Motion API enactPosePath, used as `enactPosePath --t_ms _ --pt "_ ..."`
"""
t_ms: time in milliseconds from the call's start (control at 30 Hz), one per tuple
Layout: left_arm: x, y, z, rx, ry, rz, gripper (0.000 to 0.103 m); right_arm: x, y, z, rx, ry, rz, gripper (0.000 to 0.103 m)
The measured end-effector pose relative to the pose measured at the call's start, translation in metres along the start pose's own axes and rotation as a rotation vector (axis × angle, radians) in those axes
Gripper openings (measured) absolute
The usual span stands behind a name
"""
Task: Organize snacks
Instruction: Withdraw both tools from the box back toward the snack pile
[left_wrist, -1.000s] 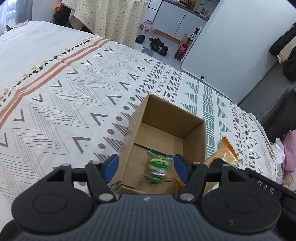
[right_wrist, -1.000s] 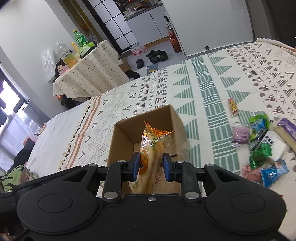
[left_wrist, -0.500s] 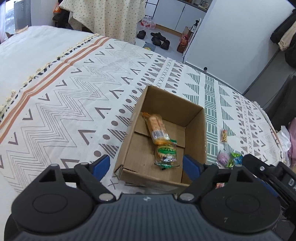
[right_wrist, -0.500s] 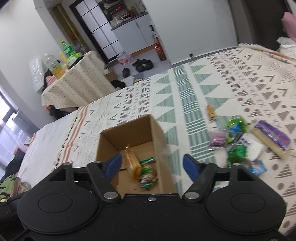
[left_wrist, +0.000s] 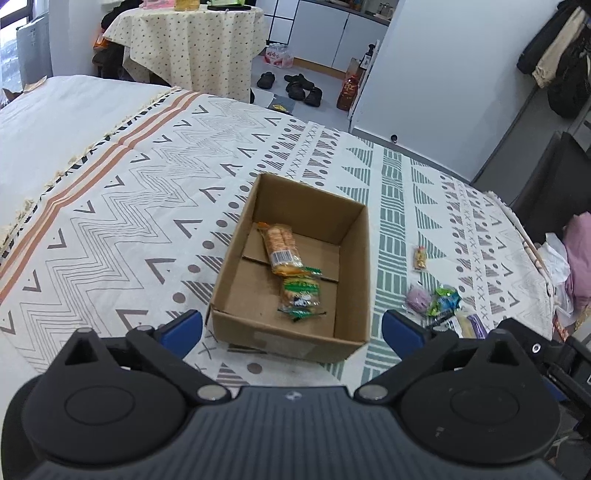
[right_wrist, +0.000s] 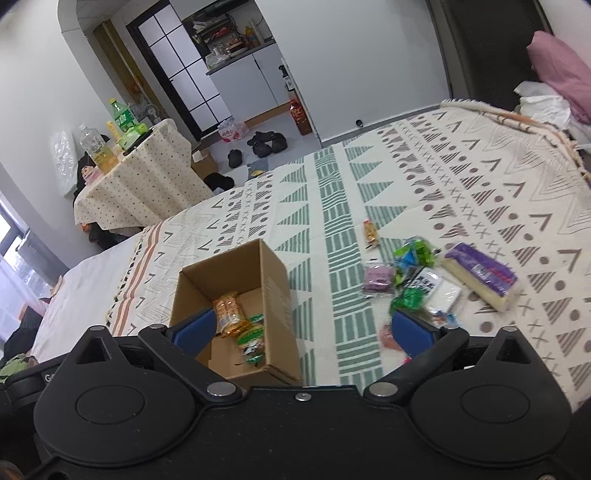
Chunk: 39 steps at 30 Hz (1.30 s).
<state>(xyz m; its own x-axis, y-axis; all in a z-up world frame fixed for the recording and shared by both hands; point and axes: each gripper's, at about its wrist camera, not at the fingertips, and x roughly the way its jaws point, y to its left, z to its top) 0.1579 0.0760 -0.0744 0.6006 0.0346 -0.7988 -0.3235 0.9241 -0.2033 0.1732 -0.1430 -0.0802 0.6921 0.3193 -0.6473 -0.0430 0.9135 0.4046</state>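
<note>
An open cardboard box (left_wrist: 354, 258) stands on the patterned bedspread; it also shows in the right wrist view (right_wrist: 275, 280). Inside lie an orange cracker pack (left_wrist: 281, 248) (right_wrist: 228, 310) and a green snack pack (left_wrist: 300, 293) (right_wrist: 253, 338). My left gripper (left_wrist: 291, 328) is open and empty, held above the box's near edge. My right gripper (right_wrist: 301, 328) is open and empty, above the box's right side. A pile of loose snacks (right_wrist: 410, 280) lies to the right of the box, with a purple-wrapped pack (right_wrist: 480, 275) and a small orange pack (right_wrist: 370, 230). The pile also shows in the left wrist view (left_wrist: 441, 302).
The bedspread (left_wrist: 147, 192) ends at the far edge, with floor, shoes (left_wrist: 295, 83) and a cloth-covered table (left_wrist: 192, 44) beyond. A dark chair with pink cloth (left_wrist: 580, 251) stands at the right side of the bed.
My right gripper opened and dropped the orange cracker pack into the box. The green pack fell from my left gripper into the box. Both grippers pulled back and up, away from the box.
</note>
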Motion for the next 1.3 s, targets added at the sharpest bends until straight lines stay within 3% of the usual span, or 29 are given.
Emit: enactPosePath --t_ms 633,1300 --pt "-0.035 -0.054 -0.028 0.069 -0.006 -0.071 0.103 -0.051 -0.052 -0.001 -0.003 -0.066 -0.019 0.103" --pt "-0.038 -0.105 -0.056 0.116 -0.019 -0.039 0.103 -0.076 -0.115 -0.007 0.019 -0.029 -0.043 0.103"
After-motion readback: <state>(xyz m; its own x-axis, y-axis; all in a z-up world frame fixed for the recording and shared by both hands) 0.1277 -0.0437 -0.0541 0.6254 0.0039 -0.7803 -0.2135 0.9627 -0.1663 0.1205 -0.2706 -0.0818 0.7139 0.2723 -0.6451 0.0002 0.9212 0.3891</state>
